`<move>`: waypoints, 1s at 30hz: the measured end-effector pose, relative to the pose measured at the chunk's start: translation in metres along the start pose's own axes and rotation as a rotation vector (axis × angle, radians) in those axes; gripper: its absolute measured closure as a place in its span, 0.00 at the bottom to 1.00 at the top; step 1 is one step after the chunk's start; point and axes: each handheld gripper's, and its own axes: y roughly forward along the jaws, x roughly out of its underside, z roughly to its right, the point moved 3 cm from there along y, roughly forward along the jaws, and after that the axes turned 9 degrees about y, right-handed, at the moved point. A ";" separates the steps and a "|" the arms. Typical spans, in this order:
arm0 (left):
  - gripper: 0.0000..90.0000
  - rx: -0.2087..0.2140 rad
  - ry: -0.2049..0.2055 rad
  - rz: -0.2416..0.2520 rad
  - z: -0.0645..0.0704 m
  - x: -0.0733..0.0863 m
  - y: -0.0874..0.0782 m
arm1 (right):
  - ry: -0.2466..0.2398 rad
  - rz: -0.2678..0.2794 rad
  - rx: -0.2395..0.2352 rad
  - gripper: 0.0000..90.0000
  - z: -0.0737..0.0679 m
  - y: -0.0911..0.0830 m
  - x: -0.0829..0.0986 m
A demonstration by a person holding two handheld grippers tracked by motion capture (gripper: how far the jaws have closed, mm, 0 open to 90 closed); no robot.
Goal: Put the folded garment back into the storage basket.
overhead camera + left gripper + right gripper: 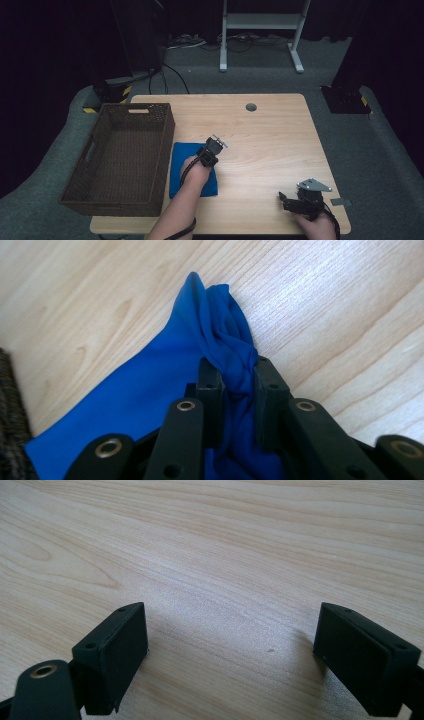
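Note:
A blue cloth (185, 165) lies on the wooden table (260, 135) just right of the wicker basket (125, 155). My left gripper (209, 152) sits over the cloth's right edge. In the left gripper view its jaws are shut on a bunched fold of the blue cloth (220, 340), and the left gripper (239, 382) pinches the fabric tight. My right gripper (287, 200) rests near the table's front right corner. Seen in the right gripper view, the right gripper (230, 645) stands wide open over bare wood, holding nothing.
The dark wicker basket stands at the table's left with nothing seen inside. A round grommet hole (251, 107) sits near the far edge. A white metal stand (260, 30) and cables lie on the floor beyond.

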 end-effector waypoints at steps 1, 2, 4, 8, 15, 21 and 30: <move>0.86 -0.004 -0.007 0.017 0.000 0.001 -0.001 | 0.000 0.000 0.002 0.15 0.000 0.000 0.000; 0.86 -0.004 -0.019 0.036 0.000 0.003 -0.002 | 0.000 0.001 0.003 0.15 0.000 0.000 0.000; 0.86 -0.003 -0.034 0.063 0.000 0.006 -0.005 | 0.001 0.000 0.005 0.15 0.000 0.000 0.000; 0.86 0.001 -0.069 0.131 -0.001 0.012 -0.013 | 0.001 0.001 0.004 0.15 -0.001 0.000 0.000; 0.86 -0.013 -0.084 0.266 0.003 0.020 -0.033 | 0.007 0.002 0.009 0.15 -0.001 0.000 0.000; 0.86 -0.022 -0.119 0.380 0.007 0.026 -0.049 | 0.002 0.002 0.006 0.15 -0.002 0.001 -0.001; 0.86 -0.051 -0.161 0.534 0.008 0.032 -0.075 | -0.001 0.000 0.003 0.15 -0.003 0.002 -0.001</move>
